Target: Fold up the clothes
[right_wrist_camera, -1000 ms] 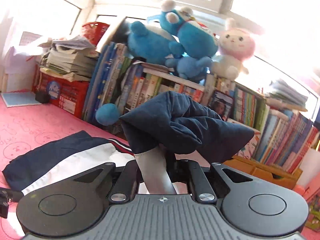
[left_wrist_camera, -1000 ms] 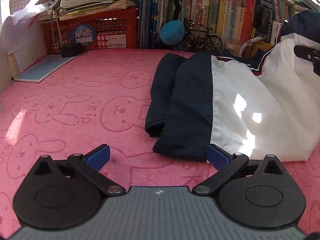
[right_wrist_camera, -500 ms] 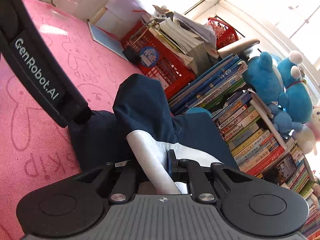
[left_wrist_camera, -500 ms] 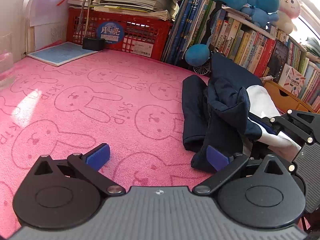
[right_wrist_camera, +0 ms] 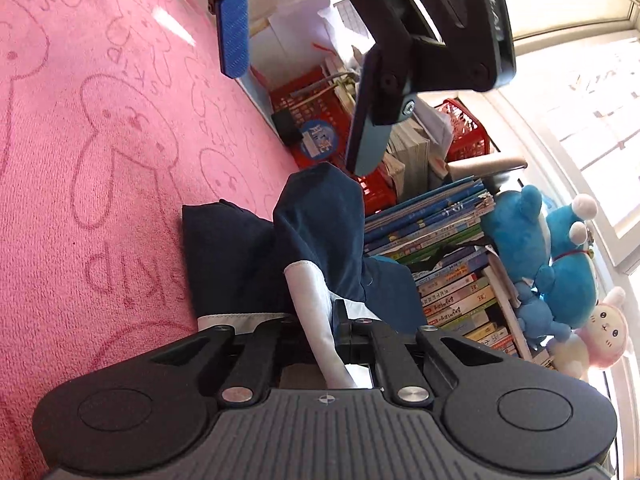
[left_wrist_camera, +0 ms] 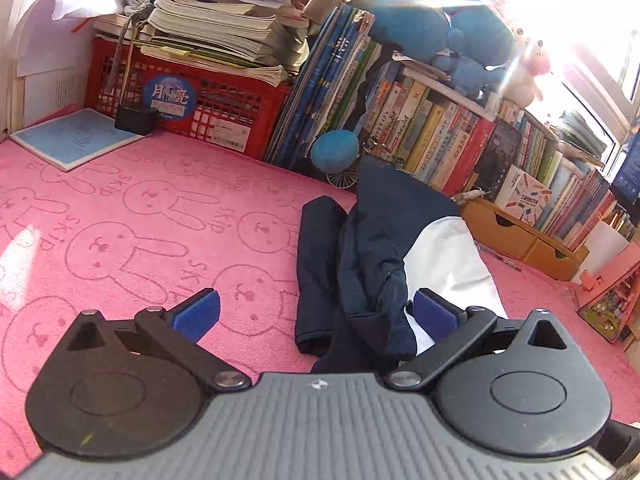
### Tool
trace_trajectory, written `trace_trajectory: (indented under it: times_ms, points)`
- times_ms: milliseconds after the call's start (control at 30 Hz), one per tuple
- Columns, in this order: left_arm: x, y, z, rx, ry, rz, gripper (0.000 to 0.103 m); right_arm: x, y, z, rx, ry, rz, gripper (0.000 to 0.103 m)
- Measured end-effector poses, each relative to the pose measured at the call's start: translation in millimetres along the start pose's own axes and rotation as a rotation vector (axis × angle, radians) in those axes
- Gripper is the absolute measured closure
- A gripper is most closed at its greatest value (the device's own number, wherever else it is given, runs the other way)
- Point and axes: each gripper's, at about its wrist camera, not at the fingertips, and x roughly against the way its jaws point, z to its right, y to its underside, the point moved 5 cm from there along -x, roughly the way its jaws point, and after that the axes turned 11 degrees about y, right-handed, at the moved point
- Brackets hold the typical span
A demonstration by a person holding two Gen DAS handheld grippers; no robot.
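A navy and white jacket point(left_wrist_camera: 384, 248) lies bunched on the pink rabbit-print blanket point(left_wrist_camera: 132, 224). My left gripper point(left_wrist_camera: 316, 312) is open, its blue pads point(left_wrist_camera: 196, 314) wide apart, and the near end of the jacket lies between them. My right gripper point(right_wrist_camera: 320, 320) is shut on a white and navy fold of the jacket point(right_wrist_camera: 312, 280) and holds it low over the blanket. The left gripper also shows in the right wrist view point(right_wrist_camera: 296, 92), open just above the garment.
A red crate point(left_wrist_camera: 192, 92) stacked with papers stands at the back. A row of books point(left_wrist_camera: 440, 136) with blue plush toys point(left_wrist_camera: 440, 20) runs along the back right. A wooden drawer box point(left_wrist_camera: 520, 236) sits right of the jacket. A blue booklet point(left_wrist_camera: 76, 140) lies far left.
My right gripper has carried the held jacket fold leftward and down over the rest of the garment. My left gripper has come in over the jacket's near end, still open.
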Motion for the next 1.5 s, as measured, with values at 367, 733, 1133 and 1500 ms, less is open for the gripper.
trace_trajectory:
  times_ms: [367, 733, 1133, 1500]
  points:
    - [-32.6, 13.7, -15.8, -0.043, -0.173, -0.102, 0.0, 3.2, 1.2, -1.0, -0.045, -0.035, 0.009, 0.095]
    - [-3.1, -5.5, -5.3, -0.048, -0.242, -0.008, 0.0, 12.5, -2.1, -1.1, -0.046, -0.062, 0.052, 0.095]
    - [-55.7, 25.5, -10.7, -0.156, -0.283, -0.17, 0.0, 21.4, 29.9, 32.1, -0.179, -0.027, -0.107, 0.052]
    - [-52.0, 29.0, -8.3, -0.224, -0.262, -0.202, 0.0, 20.0, 140.9, 112.0, -0.696, 0.01, -0.551, 0.011]
